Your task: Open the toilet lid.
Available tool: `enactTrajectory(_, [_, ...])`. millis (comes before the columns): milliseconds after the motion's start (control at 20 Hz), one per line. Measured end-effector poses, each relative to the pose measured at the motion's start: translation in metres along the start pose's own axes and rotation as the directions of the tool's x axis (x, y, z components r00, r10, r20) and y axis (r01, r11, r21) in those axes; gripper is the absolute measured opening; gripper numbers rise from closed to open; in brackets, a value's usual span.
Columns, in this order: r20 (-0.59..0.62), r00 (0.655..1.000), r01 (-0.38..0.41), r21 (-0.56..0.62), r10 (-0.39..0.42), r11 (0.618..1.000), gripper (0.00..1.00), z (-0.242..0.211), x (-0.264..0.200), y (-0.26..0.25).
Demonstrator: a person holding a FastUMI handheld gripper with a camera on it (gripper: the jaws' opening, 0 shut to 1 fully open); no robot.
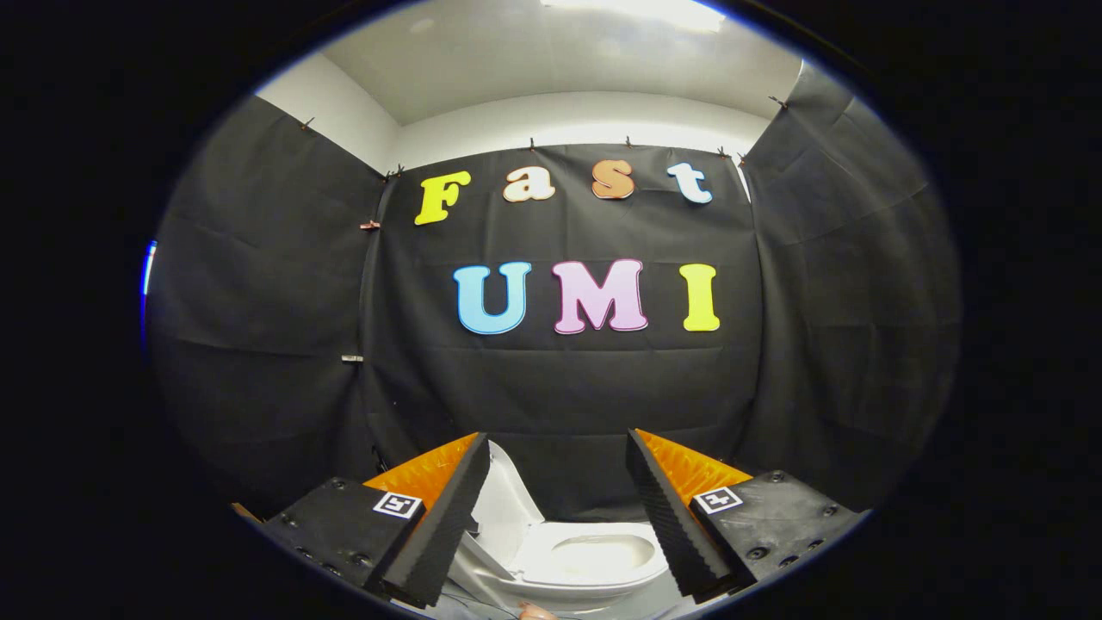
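The gripper (558, 448) is held above the toilet (594, 560), looking across it toward the black cloth wall (568, 387) of the booth. Its two fingers are spread wide apart and grip nothing; the ribbed black pads (667, 517) face each other across a broad gap, each backed by an orange wedge and a black block that carries a small square marker (398, 505).

The toilet sits low between the fingers and just beyond them. Its white seat ring and the pale bowl opening are in plain sight. The toilet lid (508, 508) stands raised, already open, rising at a slant on the left side of the bowl, close by the left finger's pad. Whether the lid touches that pad or merely stands behind it cannot be told from this angle, since the pad covers the lid's lower edge.

Down at the near edge, below the bowl and between the fingers, a small pinkish shape (535, 611) peeks in; it may be part of a hand, but too little shows to be sure.

Above the cloth, a pale wall and ceiling meet, with a bright light strip (637, 10) overhead.
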State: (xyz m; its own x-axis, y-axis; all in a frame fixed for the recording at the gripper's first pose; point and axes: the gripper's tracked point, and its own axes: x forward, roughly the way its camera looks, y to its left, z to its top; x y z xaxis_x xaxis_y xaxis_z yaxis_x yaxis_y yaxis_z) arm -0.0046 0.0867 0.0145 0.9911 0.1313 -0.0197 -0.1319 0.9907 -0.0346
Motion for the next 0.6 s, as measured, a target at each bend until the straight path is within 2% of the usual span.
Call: enactTrajectory(600, [-0.002,1.000,0.003,-0.006,-0.003,1.000,0.99,0.0000,0.0001,-0.0018])
